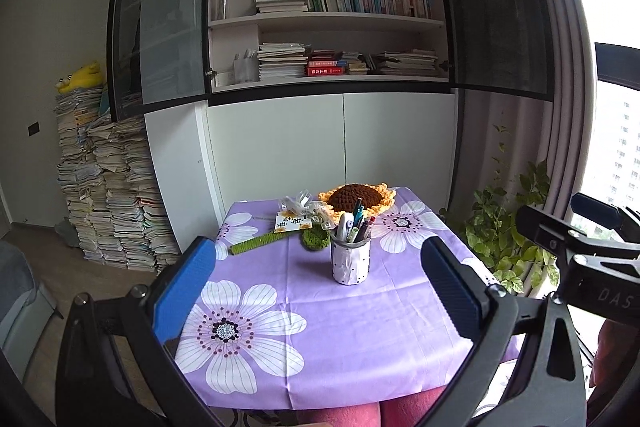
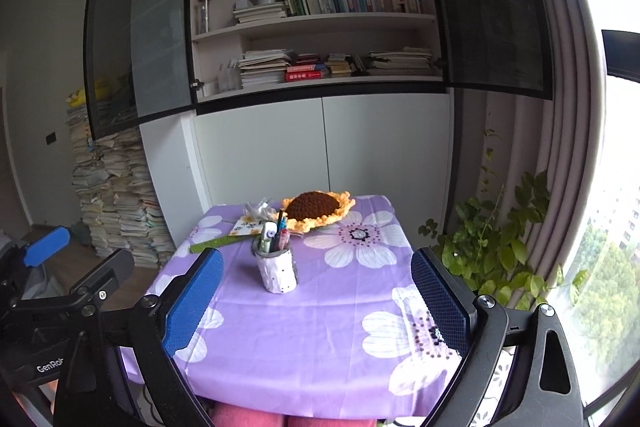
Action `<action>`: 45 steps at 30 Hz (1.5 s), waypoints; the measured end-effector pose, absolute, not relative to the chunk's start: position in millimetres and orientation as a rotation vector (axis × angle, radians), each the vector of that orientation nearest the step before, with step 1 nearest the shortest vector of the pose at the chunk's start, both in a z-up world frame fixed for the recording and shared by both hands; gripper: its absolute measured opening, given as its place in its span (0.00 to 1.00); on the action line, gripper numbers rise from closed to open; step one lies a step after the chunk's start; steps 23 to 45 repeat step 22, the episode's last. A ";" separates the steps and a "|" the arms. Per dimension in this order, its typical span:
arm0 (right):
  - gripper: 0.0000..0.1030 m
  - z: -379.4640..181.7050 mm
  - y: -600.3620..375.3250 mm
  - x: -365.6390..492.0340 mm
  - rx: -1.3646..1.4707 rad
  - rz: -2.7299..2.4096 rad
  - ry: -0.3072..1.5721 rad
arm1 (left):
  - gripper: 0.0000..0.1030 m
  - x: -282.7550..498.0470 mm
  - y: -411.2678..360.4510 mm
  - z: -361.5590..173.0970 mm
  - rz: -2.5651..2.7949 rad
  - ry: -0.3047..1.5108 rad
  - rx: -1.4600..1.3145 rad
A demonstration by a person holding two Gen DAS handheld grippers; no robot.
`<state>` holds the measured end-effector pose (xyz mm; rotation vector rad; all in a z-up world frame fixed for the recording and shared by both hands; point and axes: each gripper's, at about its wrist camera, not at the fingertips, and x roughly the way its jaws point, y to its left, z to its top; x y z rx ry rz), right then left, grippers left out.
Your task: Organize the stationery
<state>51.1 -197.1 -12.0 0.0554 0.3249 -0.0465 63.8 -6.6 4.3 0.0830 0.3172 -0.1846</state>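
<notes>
Left gripper (image 1: 316, 283) lower frame, jaws spread wide, nothing between; bases cut off by bottom edge. Right gripper (image 2: 316, 301) likewise released, empty. Purple flowered tablecloth (image 1: 340, 327) mid-frame. Pen holder (image 1: 351, 261) centre, upright, pens inside, individual ones indistinct. Green ruler (image 1: 256, 242) clear in left view, half-hidden behind finger in right view.

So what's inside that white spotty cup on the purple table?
The white cup holds pens and markers standing upright, tops poking out. Their lower ends and the cup's bottom are hidden by its wall.
</notes>
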 end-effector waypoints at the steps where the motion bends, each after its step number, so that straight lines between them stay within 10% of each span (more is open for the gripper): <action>1: 0.92 -12.4 -196.5 48.8 0.055 -0.045 0.324 | 0.99 62.1 -5.1 4.7 -0.184 0.313 0.078; 45: 0.92 -10.9 -191.9 33.9 0.048 -0.033 0.306 | 0.99 53.0 -2.2 -0.1 -0.188 0.298 0.075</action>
